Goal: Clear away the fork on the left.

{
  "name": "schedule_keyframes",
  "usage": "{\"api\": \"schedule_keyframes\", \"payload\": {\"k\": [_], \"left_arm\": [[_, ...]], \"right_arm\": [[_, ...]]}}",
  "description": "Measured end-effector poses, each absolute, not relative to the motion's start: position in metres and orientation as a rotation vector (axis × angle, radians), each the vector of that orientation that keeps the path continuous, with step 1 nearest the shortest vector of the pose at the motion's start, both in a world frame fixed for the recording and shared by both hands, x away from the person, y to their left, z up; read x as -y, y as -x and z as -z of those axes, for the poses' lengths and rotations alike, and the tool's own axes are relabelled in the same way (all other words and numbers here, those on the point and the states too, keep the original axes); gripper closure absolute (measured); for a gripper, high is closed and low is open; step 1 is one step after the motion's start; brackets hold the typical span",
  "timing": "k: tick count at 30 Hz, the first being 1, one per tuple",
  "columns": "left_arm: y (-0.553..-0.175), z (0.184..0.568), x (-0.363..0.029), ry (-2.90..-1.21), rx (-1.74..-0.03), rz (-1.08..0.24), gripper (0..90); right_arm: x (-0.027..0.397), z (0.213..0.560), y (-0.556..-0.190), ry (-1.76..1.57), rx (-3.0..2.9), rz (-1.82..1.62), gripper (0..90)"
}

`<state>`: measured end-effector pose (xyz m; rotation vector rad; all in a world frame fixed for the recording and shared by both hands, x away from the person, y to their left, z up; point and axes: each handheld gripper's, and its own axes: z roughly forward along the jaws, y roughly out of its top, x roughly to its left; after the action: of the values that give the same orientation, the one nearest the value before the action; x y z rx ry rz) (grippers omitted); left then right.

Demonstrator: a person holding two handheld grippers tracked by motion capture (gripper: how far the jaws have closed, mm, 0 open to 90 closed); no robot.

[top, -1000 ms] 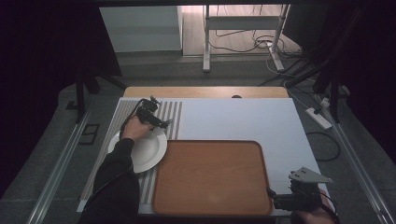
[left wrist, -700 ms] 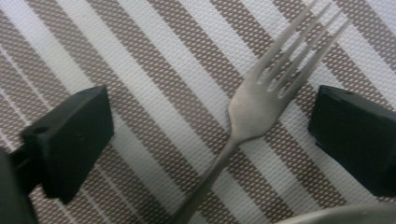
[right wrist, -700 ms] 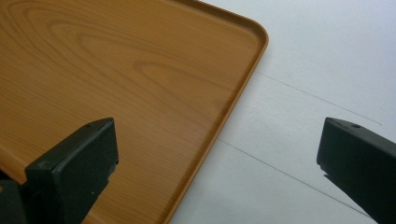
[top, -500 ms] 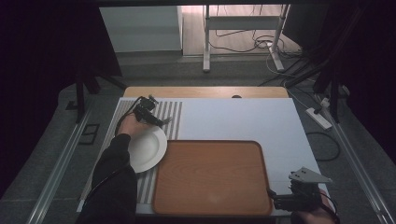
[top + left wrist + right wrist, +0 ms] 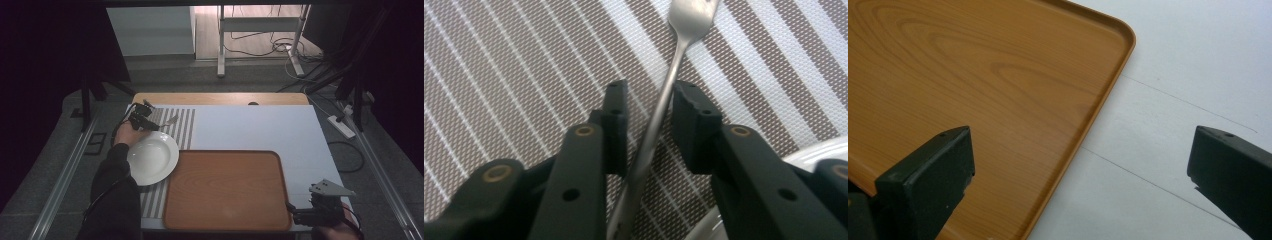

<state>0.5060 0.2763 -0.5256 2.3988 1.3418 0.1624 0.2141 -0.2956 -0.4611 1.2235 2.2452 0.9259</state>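
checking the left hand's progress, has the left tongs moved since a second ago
Yes. The left tongs have gone from above the white plate toward the table's far edge, over the striped mat. Their jaws have just been closing around the fork, not yet pressing it.

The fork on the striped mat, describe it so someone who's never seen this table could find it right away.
Start at the big wooden tray; left of it a striped placemat holds a white plate. Beyond the plate lies the fork, its handle between the left gripper's jaws, which have just been closing. It is the only metal piece.
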Motion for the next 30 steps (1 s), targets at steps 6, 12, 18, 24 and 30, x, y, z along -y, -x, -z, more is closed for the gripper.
{"api": "schedule_keyframes", "payload": {"k": [6,12,18,24,30], "left_arm": [[-0.505,0.525,-0.280,-2.394,-1.334,-0.101,84.6],[-0.507,0.525,-0.277,-2.377,-1.330,-0.097,85.0],[-0.511,0.518,-0.262,-2.383,-1.284,-0.111,85.0],[-0.515,0.508,-0.239,-2.380,-1.209,-0.096,85.0],[-0.516,0.505,-0.221,-2.375,-1.177,-0.066,84.9]], "right_arm": [[0.295,0.461,-0.214,-1.222,-2.246,-0.924,0.0],[0.295,0.461,-0.214,-1.223,-2.246,-0.927,0.0],[0.295,0.461,-0.214,-1.224,-2.244,-0.927,0.0],[0.296,0.461,-0.214,-1.228,-2.236,-0.937,0.0],[0.298,0.460,-0.214,-1.247,-2.220,-0.959,0.0]]}}
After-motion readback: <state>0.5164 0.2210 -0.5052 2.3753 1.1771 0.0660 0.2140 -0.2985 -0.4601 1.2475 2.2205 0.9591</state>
